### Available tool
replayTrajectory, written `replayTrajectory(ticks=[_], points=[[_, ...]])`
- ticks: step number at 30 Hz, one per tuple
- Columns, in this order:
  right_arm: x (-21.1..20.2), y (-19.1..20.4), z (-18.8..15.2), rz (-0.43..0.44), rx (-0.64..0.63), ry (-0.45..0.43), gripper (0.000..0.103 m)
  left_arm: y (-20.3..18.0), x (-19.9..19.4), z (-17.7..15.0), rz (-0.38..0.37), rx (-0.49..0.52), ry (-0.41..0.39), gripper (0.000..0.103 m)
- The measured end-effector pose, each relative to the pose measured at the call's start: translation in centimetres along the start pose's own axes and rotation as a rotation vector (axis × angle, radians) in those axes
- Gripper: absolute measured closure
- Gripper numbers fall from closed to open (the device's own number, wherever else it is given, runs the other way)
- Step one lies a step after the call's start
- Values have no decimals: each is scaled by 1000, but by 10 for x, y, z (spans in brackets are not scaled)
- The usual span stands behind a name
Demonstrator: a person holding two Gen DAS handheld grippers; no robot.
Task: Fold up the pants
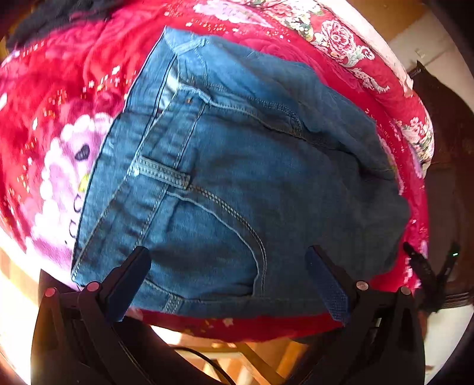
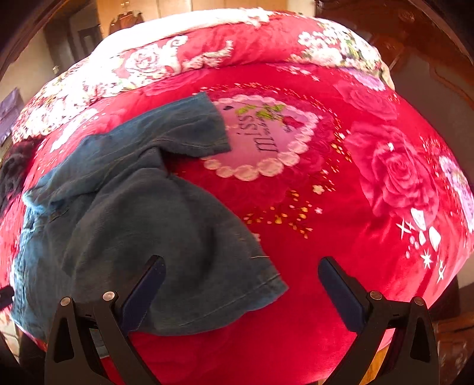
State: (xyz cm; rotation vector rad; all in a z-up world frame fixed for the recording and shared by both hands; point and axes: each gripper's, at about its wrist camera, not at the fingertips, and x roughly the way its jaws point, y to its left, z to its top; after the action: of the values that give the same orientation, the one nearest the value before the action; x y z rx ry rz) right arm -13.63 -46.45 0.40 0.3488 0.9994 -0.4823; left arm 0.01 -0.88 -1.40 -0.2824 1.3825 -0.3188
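Blue denim pants (image 1: 237, 165) lie on a red flowered blanket (image 1: 59, 88). In the left wrist view the waistband, belt loop and a pocket seam fill the frame. My left gripper (image 1: 228, 257) hovers open over the pocket end, nothing between its fingers. In the right wrist view the pants (image 2: 133, 219) show two short leg ends, one near the heart print, one by the near edge. My right gripper (image 2: 241, 266) is open above the near leg hem, its left finger (image 2: 145, 293) over the denim. The other gripper's dark tips (image 1: 420, 266) show at the right in the left wrist view.
The blanket (image 2: 340, 192) covers a bed with a white-flowered border (image 2: 166, 56) at the far side. A dark garment (image 1: 59, 17) lies at the top left in the left wrist view. Wooden floor and a cable (image 1: 207, 361) show below the bed edge. Dark furniture (image 1: 444, 148) stands to the right.
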Motion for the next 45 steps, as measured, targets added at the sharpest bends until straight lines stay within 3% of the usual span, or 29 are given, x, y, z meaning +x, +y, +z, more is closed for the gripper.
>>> replayTrajectory(ticks=[3, 7, 9, 10, 11, 13, 14, 16, 19, 21, 24, 26, 29, 31, 32, 34, 36, 38, 39, 40, 41, 43, 45], points=[[23, -32, 3, 55, 114, 82, 0, 24, 2, -12, -98, -147, 67, 0], [50, -45, -5, 178, 222, 148, 8, 38, 20, -21, -130, -266, 122, 0], [56, -43, -8, 213, 248, 158, 36, 42, 25, -22, -135, -323, 116, 4], [54, -40, -8, 212, 231, 144, 49, 43, 26, -21, -113, -344, 109, 13], [51, -36, -7, 235, 201, 130, 88, 42, 27, -19, -92, -355, 109, 25], [47, -32, -3, 270, 157, 140, 89, 43, 25, -15, -57, -358, 118, 39], [42, -31, 0, 267, 138, 127, 90, 42, 21, -16, -50, -352, 122, 56], [19, -39, 7, 269, 124, 71, 94, 42, 11, -17, -69, -333, 123, 78], [-18, -69, 7, 247, 181, -23, 94, 49, 3, -19, -60, -337, 117, 82], [-18, -88, -6, 238, 220, 20, 94, 55, 9, -24, -42, -341, 121, 82], [6, -105, -32, 72, 206, 144, 94, 55, 13, -25, -26, -315, 133, 82], [18, -127, -46, 49, 279, 238, 90, 48, 8, -24, -39, -255, 172, 82], [-4, -140, -38, 90, 341, 132, 87, 31, -19, -24, -118, -135, 136, 81], [-14, -131, -19, 118, 300, 76, 70, 19, -35, -16, -111, -62, 83, 77], [-12, -124, -7, 138, 280, 65, 54, 13, -39, -8, -96, -32, 48, 68], [2, -104, 14, 177, 228, 56, 45, 10, -35, 15, -22, -24, -15, 47], [24, -83, 35, 178, 191, 79, 45, 12, -24, 35, 4, -74, -37, 45], [53, -66, 49, 150, 169, 118, 46, 20, -4, 49, 24, -122, -6, 45], [68, -58, 52, 107, 146, 161, 52, 23, 3, 51, 37, -144, 10, 45], [83, -49, 53, 70, 118, 206, 66, 23, 9, 51, 41, -151, 17, 45], [86, -39, 54, 56, 70, 202, 92, 21, 12, 50, 54, -141, 14, 45], [75, -27, 58, 50, 1, 151, 92, 16, 17, 47, 91, -83, -1, 45], [68, -36, 61, -1, 22, 100, 91, 11, 23, 46, 114, -43, -3, 45]])
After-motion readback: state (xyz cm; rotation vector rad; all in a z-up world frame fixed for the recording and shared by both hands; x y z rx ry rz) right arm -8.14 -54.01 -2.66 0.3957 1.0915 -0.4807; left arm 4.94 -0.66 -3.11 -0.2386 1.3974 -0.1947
